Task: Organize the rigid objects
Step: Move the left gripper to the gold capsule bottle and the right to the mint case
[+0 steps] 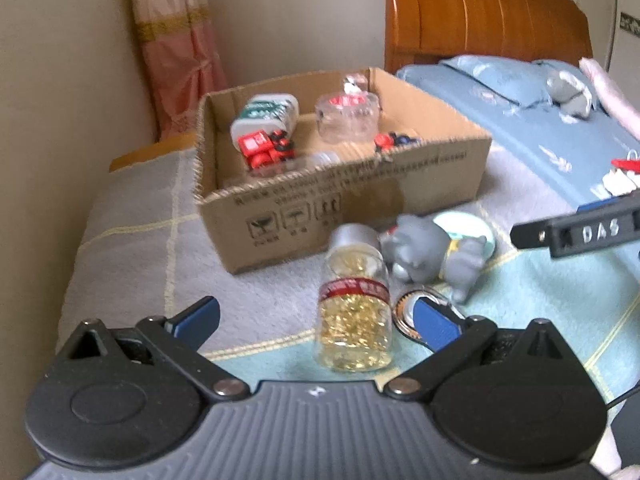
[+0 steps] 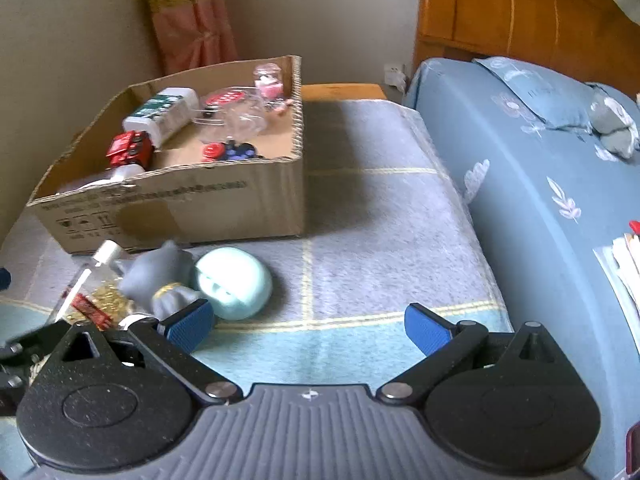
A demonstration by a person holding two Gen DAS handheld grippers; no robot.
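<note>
A clear bottle of gold bits with a red label and silver cap [image 1: 354, 304] stands on the blanket between the spread fingers of my open left gripper [image 1: 316, 320]. It also shows in the right wrist view [image 2: 94, 296]. Right of it lie a grey cat figure [image 1: 432, 256], a pale green round case [image 2: 234, 282] and a round metal thing [image 1: 408, 312]. A cardboard box [image 1: 352, 196] behind holds a red toy truck [image 1: 266, 150], a green-white bottle [image 1: 266, 116] and a clear jar [image 1: 346, 116]. My right gripper [image 2: 310, 326] is open and empty, its left finger beside the cat [image 2: 160, 280].
The things lie on a grey and pale green checked blanket [image 2: 360, 220]. A bed with a blue sheet [image 2: 540, 208] and a wooden headboard [image 2: 520, 12] is to the right. A wall and a pink curtain [image 1: 176, 40] stand behind. Papers [image 2: 628, 264] lie on the bed.
</note>
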